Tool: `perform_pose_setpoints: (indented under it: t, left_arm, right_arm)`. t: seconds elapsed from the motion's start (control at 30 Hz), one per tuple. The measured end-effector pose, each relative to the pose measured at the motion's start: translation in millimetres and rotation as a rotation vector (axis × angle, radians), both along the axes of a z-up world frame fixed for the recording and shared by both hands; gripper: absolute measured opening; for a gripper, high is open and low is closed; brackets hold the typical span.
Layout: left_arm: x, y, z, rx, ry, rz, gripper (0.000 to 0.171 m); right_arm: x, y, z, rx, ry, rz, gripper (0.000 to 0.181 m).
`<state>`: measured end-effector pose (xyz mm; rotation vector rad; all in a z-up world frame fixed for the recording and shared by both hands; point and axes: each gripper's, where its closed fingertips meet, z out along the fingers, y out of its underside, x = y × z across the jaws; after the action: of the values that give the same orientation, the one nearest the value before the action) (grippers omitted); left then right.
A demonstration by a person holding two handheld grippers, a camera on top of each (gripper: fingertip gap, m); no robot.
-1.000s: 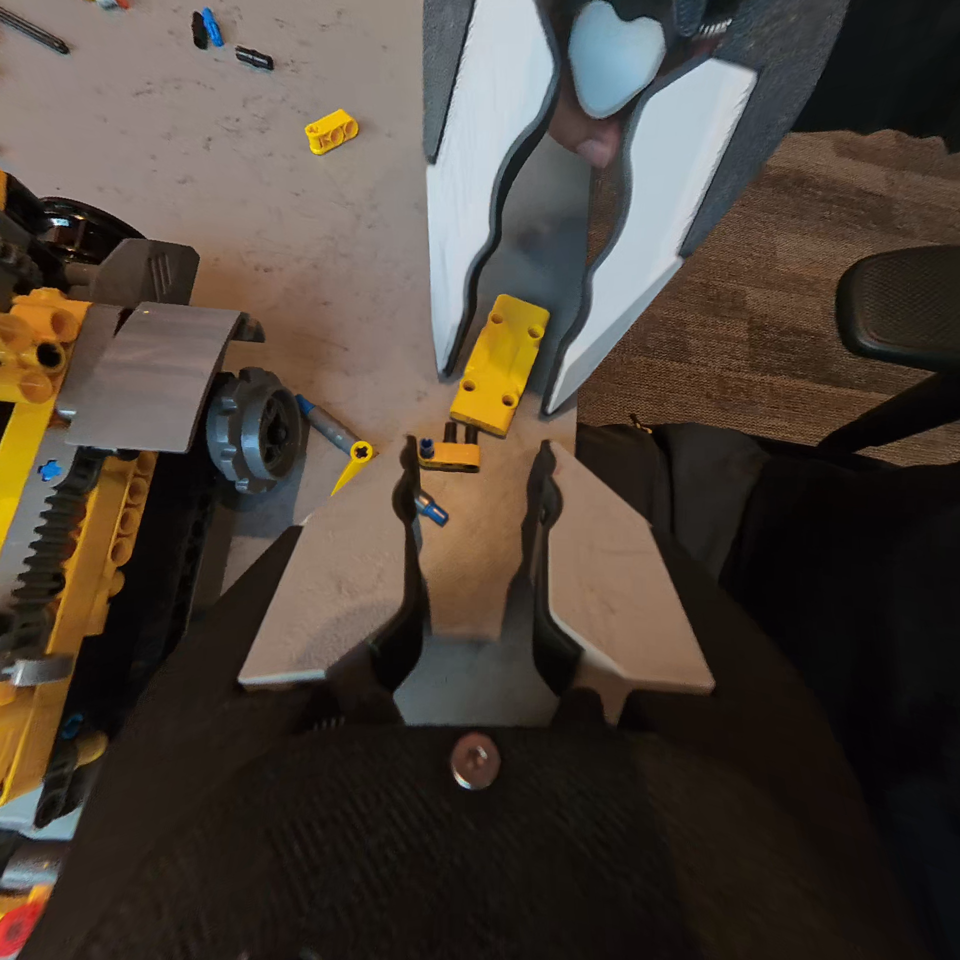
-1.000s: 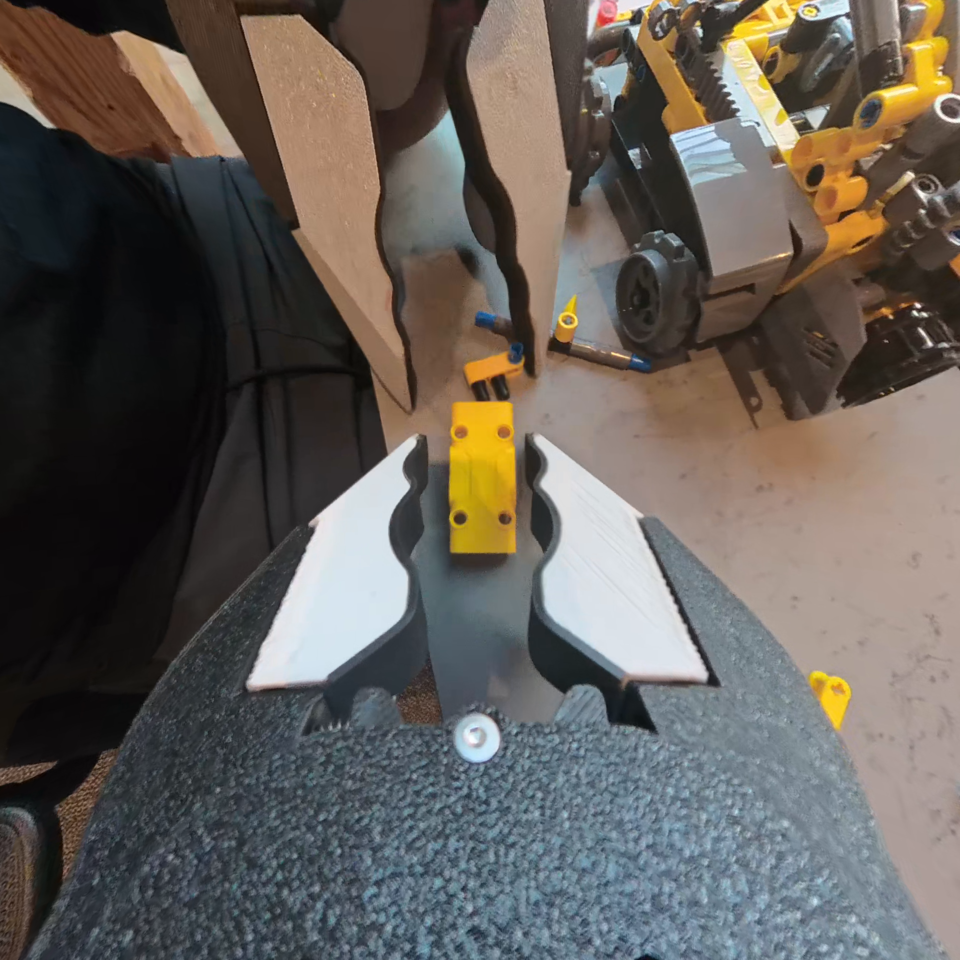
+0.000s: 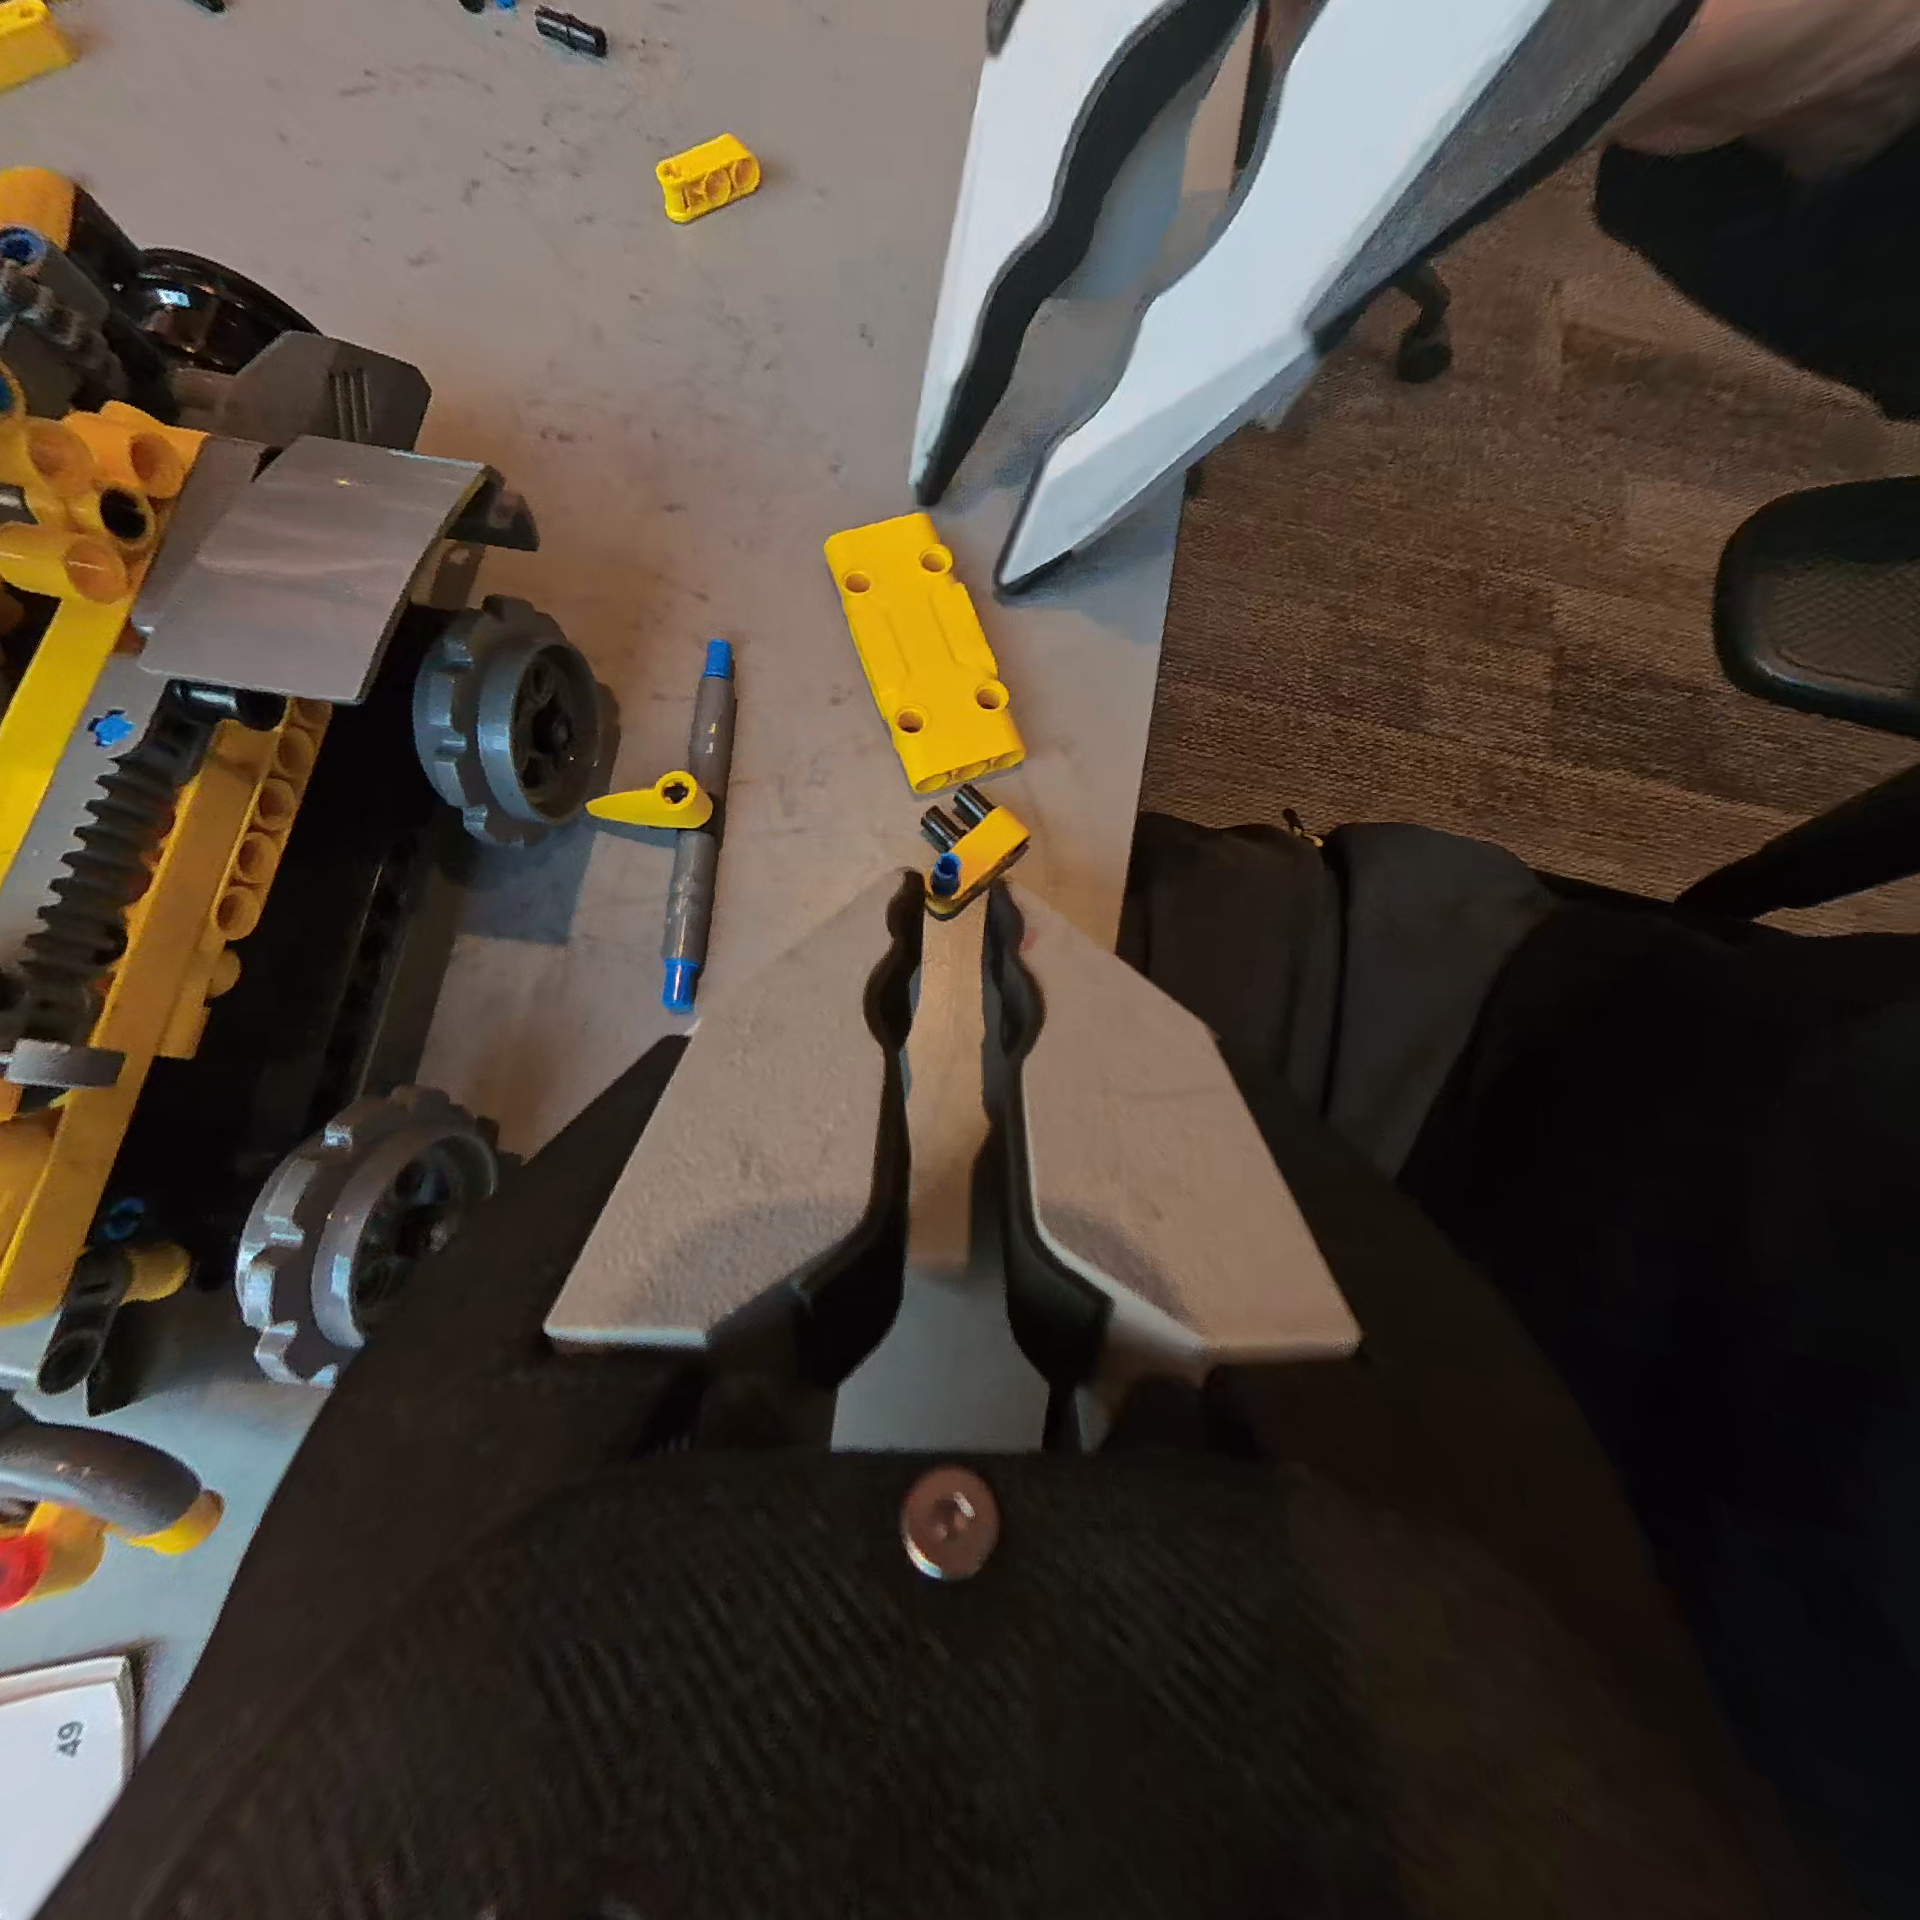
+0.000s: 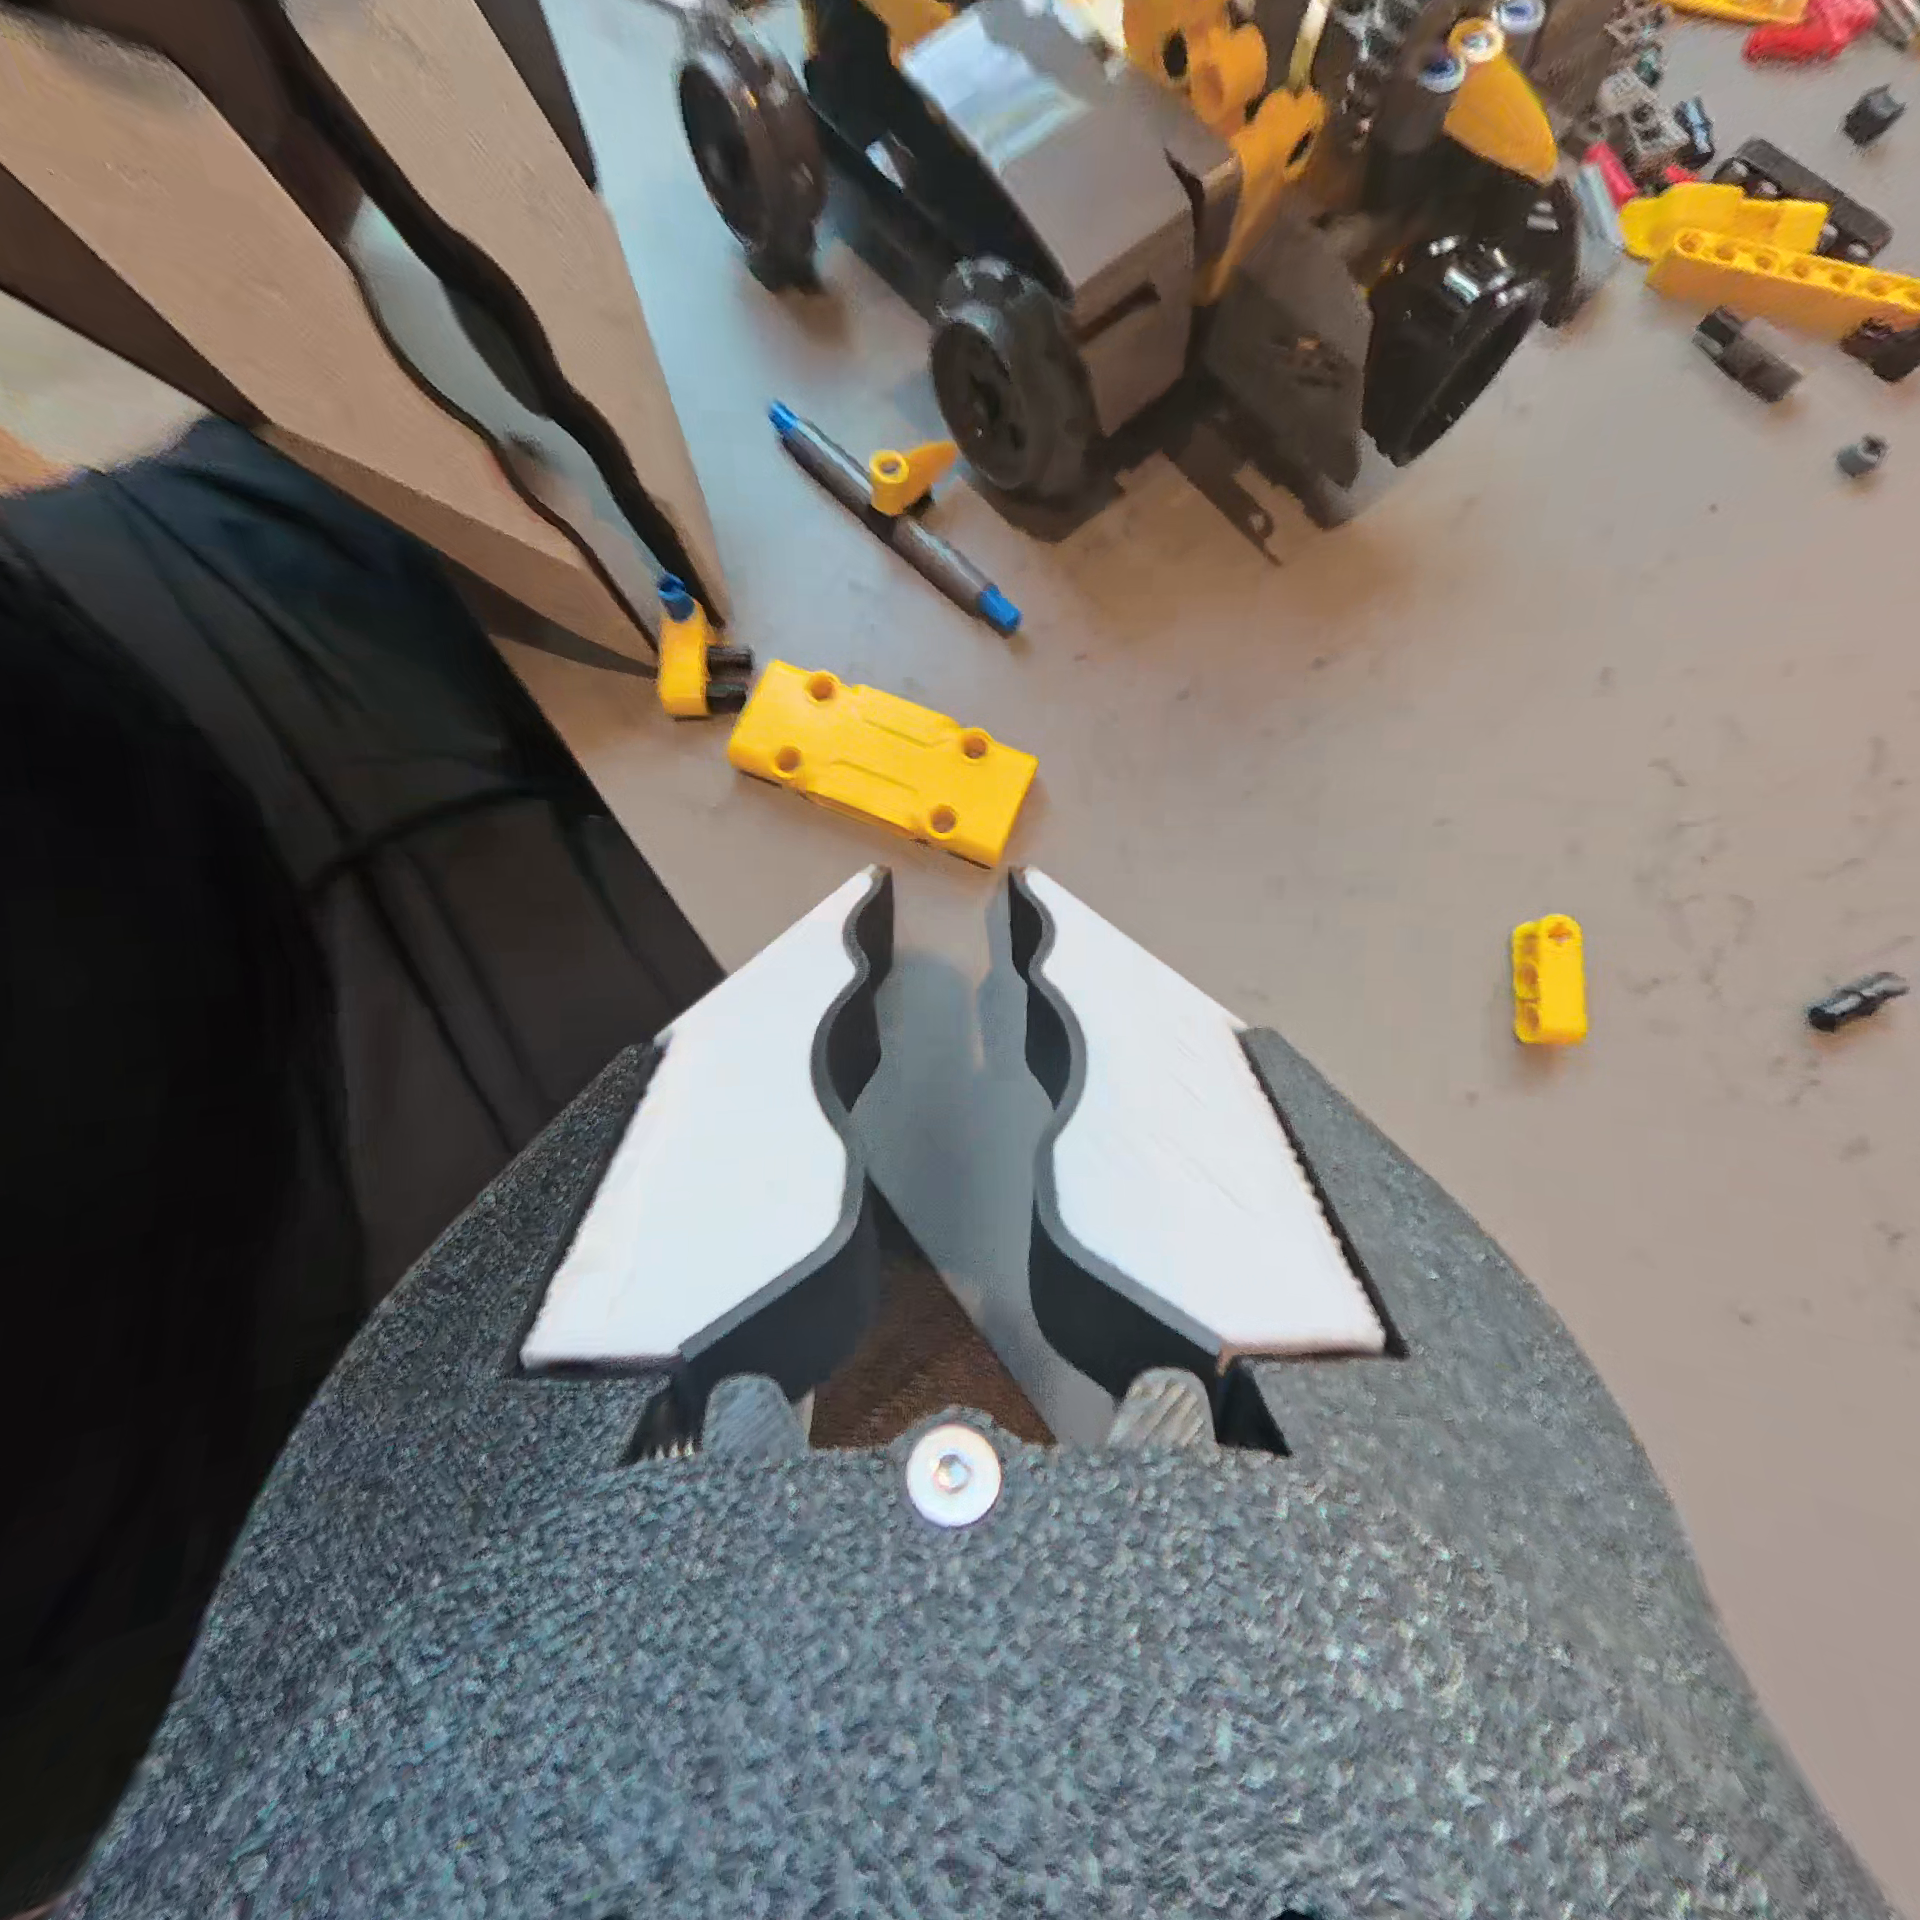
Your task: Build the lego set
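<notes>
Left gripper (image 3: 954,891) fingers pinching small yellow connector (image 3: 982,847); right gripper (image 4: 948,883) fingers spread beside yellow panel (image 4: 881,762).

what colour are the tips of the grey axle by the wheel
Blue, at both ends of the axle; clearest in the left wrist view.

Office-type room, likely a desk workstation. Brown low-pile carpet (image 3: 1507,644) covers the floor beside a pale grey tabletop (image 3: 727,343). A black mesh office chair (image 3: 1829,613) on casters stands just off the table edge. The desk is strewn with building-toy parts (image 4: 1766,260) and a half-built yellow and grey toy vehicle (image 3: 156,748); a printed booklet corner (image 3: 62,1756) lies nearby.
</notes>
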<state>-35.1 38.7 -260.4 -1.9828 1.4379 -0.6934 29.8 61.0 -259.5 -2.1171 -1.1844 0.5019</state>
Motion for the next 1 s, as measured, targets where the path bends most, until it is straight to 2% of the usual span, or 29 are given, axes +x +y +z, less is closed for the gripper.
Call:
perform_pose_setpoints:
  t: [0.07,0.2,0.27,0.4,0.53,0.7,0.8,0.9,1.0]
  left_arm:
    - [0.5,-1.1,0.4,-0.023,-0.01,-0.009,0.01]
    - [6.0,0.7,0.1,-0.033,-0.014,-0.004,0.005]
    - [9.3,1.1,-0.1,-0.016,-0.008,0.011,0.004]
    - [10.9,-0.8,0.6,0.081,0.013,0.017,0.004]
    - [13.4,-2.7,4.2,0.143,0.005,0.015,0.004]
    - [25.0,-1.0,0.2,0.03,-0.015,0.08,0.005]
    - [37.7,-5.8,1.2,-0.068,-0.069,0.094,0.015]
    - [39.3,-8.4,2.3,-0.072,-0.084,0.1,0.02]
    - [30.8,-14.3,5.0,-0.063,-0.063,0.059,0.028]
  right_arm:
    - [-3.6,6.9,1.2,0.039,0.001,0.007,0.019]
    - [3.8,45.5,4.5,0.098,-0.07,-0.047,0.02]
    - [4.5,51.3,14.5,0.098,-0.038,-0.082,0.02]
    - [-16.2,7.9,35.2,0.061,0.168,-0.03,0.019]
    - [-27.8,-31.0,9.9,0.031,0.149,-0.066,0.019]
    - [-30.0,-35.7,-2.2,0.087,0.075,-0.114,0.03]
    - [-26.5,-32.0,-1.8,0.079,0.085,-0.153,0.04]
    - [-20.6,-31.2,-1.1,0.072,0.101,-0.191,0.04]
    - [-9.9,-28.1,0.6,0.101,0.093,-0.247,0.03]
